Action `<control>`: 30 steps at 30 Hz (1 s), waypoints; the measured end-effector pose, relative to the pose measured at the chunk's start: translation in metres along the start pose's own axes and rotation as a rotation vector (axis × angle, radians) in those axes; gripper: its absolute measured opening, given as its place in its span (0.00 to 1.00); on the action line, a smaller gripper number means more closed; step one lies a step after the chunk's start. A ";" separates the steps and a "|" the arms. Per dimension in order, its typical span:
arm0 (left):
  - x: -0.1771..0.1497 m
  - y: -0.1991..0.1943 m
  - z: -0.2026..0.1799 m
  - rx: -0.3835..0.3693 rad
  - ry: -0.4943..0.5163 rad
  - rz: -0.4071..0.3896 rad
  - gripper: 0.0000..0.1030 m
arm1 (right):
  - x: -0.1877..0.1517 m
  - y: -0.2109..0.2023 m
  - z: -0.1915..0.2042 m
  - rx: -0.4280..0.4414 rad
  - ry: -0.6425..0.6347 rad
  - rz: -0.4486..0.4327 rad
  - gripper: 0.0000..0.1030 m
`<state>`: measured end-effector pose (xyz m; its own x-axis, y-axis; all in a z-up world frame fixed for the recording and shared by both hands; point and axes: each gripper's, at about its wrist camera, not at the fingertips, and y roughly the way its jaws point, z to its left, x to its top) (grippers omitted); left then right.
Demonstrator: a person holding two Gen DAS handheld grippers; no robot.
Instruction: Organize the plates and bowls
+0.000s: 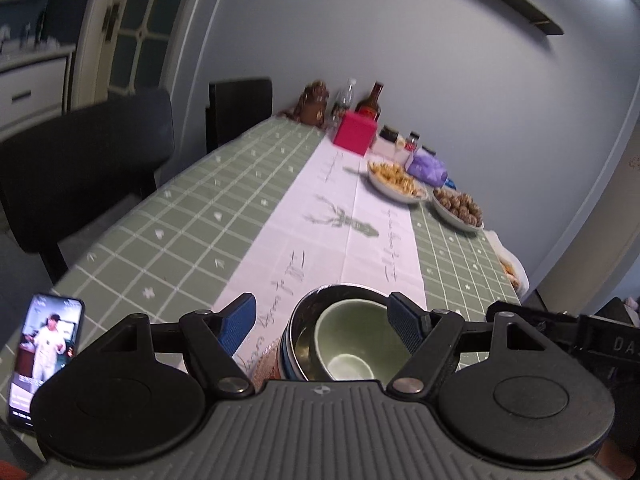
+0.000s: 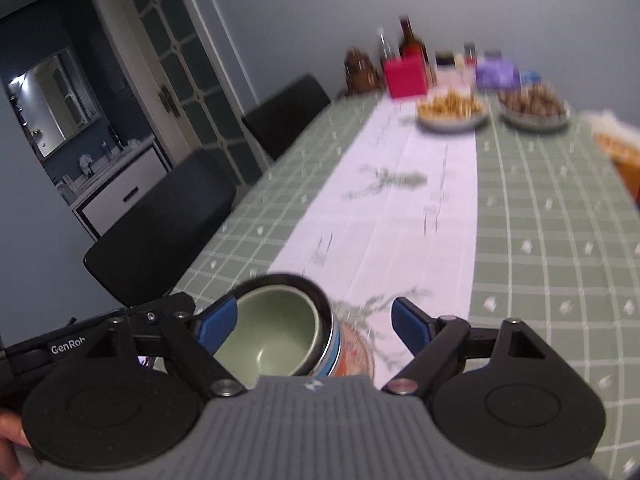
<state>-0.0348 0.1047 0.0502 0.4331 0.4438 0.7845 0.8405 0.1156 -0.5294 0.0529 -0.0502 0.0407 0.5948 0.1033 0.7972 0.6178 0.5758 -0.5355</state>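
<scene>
Now | left tongs [image 1: 322, 318] spread | right tongs [image 2: 316, 322] spread | green bowl [image 1: 356, 336] nested in steel bowl [image 1: 304, 320], lower centre | worktop [image 1: 180, 216]

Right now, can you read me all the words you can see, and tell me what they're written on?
"GenRob", cut off, on the black bar of the other gripper at the left of the right wrist view.
"DA", cut off, on the black gripper bar at the right of the left wrist view.
Handwriting on the white table runner: too blurred to read.
Phone screen text: too small.
Bottle label: unreadable.
</scene>
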 end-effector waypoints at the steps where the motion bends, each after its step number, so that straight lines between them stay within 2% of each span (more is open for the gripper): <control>1: -0.002 -0.006 -0.003 0.006 0.019 -0.029 0.85 | -0.003 -0.009 0.004 -0.009 -0.029 -0.046 0.83; 7: -0.022 -0.040 -0.028 0.066 0.173 -0.222 0.85 | -0.030 -0.048 0.014 -0.069 -0.141 -0.251 0.83; 10: -0.035 -0.051 -0.037 0.083 0.224 -0.295 0.90 | -0.049 -0.062 0.013 -0.113 -0.143 -0.298 0.83; 16: -0.068 -0.061 -0.052 0.140 0.357 -0.375 0.91 | -0.095 -0.087 0.012 -0.223 -0.105 -0.351 0.83; 20: -0.095 -0.060 -0.058 0.098 0.425 -0.345 0.91 | -0.132 -0.100 0.015 -0.289 -0.147 -0.386 0.83; 23: -0.113 -0.056 -0.061 0.068 0.448 -0.277 0.91 | -0.149 -0.106 0.017 -0.329 -0.159 -0.386 0.84; 27: -0.127 -0.052 -0.063 0.072 0.461 -0.175 0.91 | -0.159 -0.108 0.015 -0.322 -0.075 -0.303 0.84; 30: -0.133 -0.049 -0.060 0.095 0.447 -0.109 0.91 | -0.170 -0.104 0.012 -0.354 -0.042 -0.230 0.84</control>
<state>-0.1141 -0.0130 -0.0091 0.4590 0.0004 0.8884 0.8644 0.2308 -0.4467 -0.1186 -0.1179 -0.0356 0.4039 0.0414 0.9139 0.8750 0.2738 -0.3992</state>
